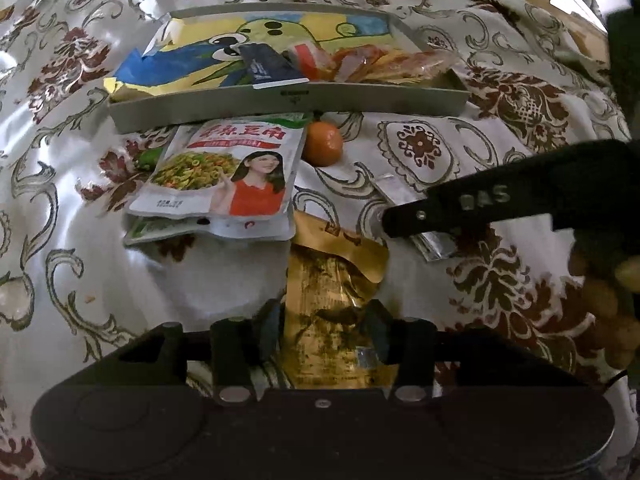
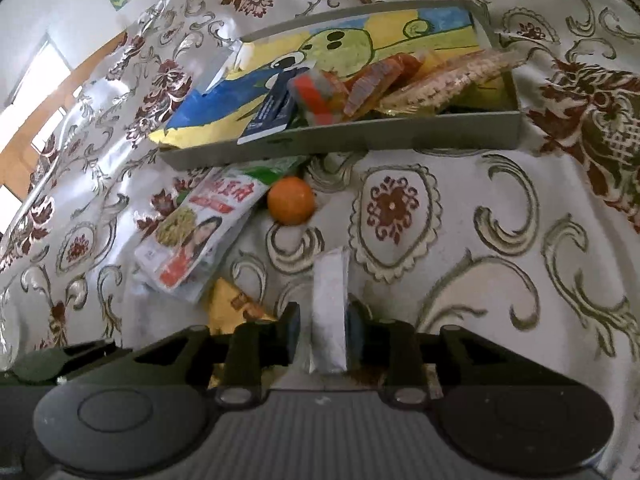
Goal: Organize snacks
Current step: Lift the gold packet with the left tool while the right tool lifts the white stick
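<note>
A crumpled gold snack packet (image 1: 332, 300) lies on the patterned cloth, its near end between the fingers of my left gripper (image 1: 324, 328), which meet both its edges. My right gripper (image 2: 323, 320) straddles a slim silver sachet (image 2: 330, 308); the right pad touches it and a narrow gap shows at the left pad. In the left wrist view one right finger (image 1: 408, 220) rests over that sachet (image 1: 394, 190). A grey cardboard tray (image 1: 288, 106) (image 2: 400, 136) holds several snacks at its right end. A white pouch with a printed picture (image 1: 224, 176) (image 2: 196, 240) and an orange (image 1: 323, 143) (image 2: 291, 200) lie before it.
A colourful drawing (image 1: 280, 32) lines the tray's floor, with a dark blue packet (image 1: 266, 66) leaning on its front wall. A second green-edged pouch (image 1: 156, 232) lies under the white one. The cloth (image 2: 500, 280) right of the sachet is bare.
</note>
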Motion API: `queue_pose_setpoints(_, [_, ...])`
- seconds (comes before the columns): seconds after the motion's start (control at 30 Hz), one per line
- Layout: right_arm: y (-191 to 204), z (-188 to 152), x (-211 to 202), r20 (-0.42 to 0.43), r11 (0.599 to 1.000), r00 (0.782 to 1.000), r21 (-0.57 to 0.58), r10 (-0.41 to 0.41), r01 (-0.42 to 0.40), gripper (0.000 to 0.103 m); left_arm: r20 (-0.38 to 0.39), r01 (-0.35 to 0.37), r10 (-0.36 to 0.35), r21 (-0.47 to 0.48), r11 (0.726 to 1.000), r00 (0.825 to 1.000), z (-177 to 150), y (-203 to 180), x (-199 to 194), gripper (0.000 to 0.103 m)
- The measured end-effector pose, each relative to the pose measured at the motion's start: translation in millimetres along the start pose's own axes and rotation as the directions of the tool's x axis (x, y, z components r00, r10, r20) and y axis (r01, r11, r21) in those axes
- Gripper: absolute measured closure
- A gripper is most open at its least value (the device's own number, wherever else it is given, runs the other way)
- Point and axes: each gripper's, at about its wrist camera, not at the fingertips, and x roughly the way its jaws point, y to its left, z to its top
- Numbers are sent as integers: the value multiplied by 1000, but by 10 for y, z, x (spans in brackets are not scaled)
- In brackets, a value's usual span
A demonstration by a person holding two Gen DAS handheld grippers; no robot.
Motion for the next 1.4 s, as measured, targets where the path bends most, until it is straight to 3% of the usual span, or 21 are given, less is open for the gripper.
queue_pose_setpoints(0.1, [26,12,57,-6,1000,1000,-25,-11,11,78,1,0,0,16,1000,1000,3,-12,7,54])
queue_pose_setpoints(0.27, [62,-26,6,7,999,1000,-39,-26,26,80,23,-7,7,23,1000,1000,-12,-40,-51,65])
queue_pose_setpoints(0.57, [51,-138,-314,51,1000,999,-26,-16,17,80,39,-11,10,22,1000,999,-89,-86,-262,77])
queue_pose_setpoints(0.9, [-89,-123,-591,145,998,989,42,38,-44,80,120,32,-20,-106,994,993,-207,-114,-557,79])
queue_pose_setpoints(1.1, [-138,-66,-617,187,995,980,57,72,-84,80,225,93,-51,-180,979,973,-311,-183,-663,79])
queue_pose_setpoints(1.4, [-227,-30,-753,263,983,957,105,117,-149,80,289,76,-14,-202,976,957,-227,-182,-719,79])
